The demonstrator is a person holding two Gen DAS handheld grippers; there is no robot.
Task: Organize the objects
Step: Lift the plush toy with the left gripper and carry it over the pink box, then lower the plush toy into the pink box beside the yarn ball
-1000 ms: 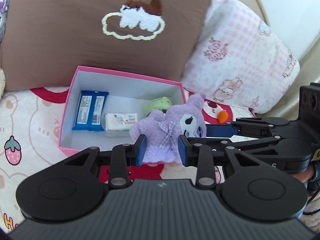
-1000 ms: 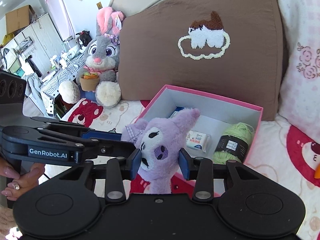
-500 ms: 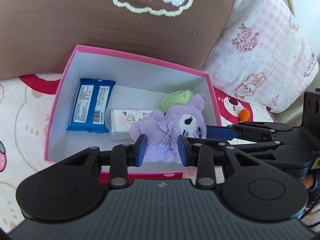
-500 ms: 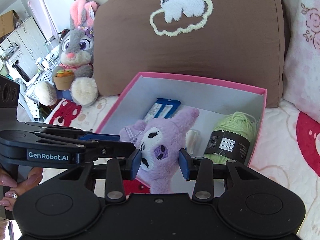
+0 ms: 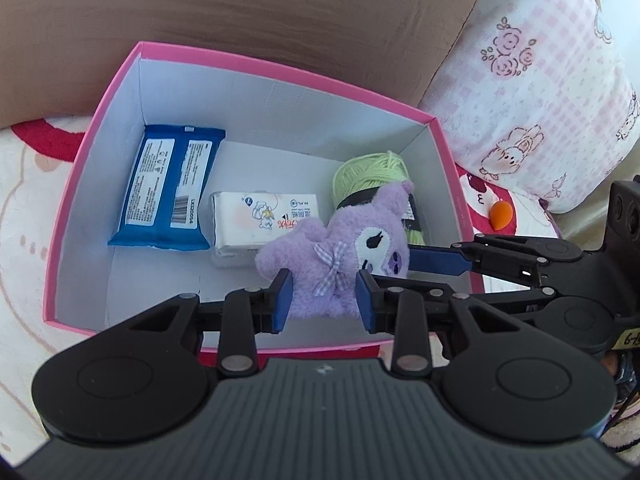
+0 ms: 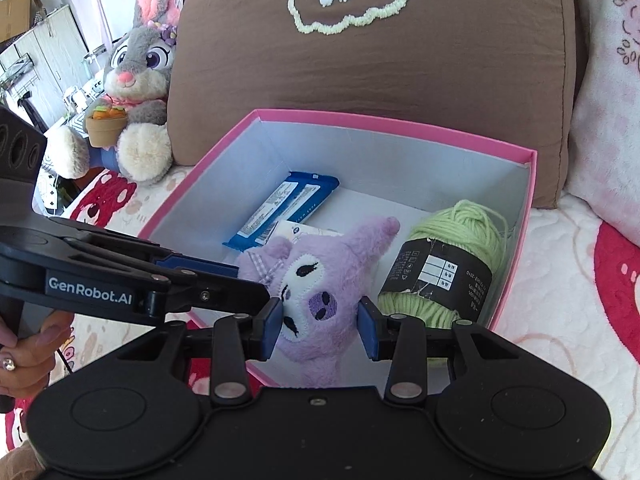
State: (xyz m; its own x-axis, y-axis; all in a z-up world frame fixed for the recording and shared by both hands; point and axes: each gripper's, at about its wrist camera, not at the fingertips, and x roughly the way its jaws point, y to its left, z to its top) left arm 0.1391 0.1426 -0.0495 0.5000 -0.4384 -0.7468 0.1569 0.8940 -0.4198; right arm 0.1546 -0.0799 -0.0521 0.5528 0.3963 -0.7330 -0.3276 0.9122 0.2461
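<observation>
Presently catalogued: one purple plush toy [image 5: 332,264], gripped by both tools at once and held over the near part of the pink box [image 5: 280,66], low between its walls. The left gripper [image 5: 324,296] is clamped on the toy's body below the checked bow; the right gripper [image 6: 320,322] is clamped on its head, pads pressing the white face patch. Left wrist view only: an orange teardrop-shaped item [image 5: 501,216] on the bedspread to the right of the box, and a pink checked pillow [image 5: 532,88] behind it. Right wrist view only: a grey rabbit plush [image 6: 132,92] holding a flowerpot, seated left of the brown cushion [image 6: 400,92], and a hand [image 6: 28,356] around the other tool's handle at the lower left. Both tools point steeply downward into the box, meeting at an angle. Box contents: blue wipes packet [image 5: 168,192] by the left wall, white tissue pack [image 5: 260,226] in the middle, green yarn skein [image 6: 448,268] against the right wall. The toy's ear lies just beside the yarn. Bare white floor shows along the near wall, left of the toy.
</observation>
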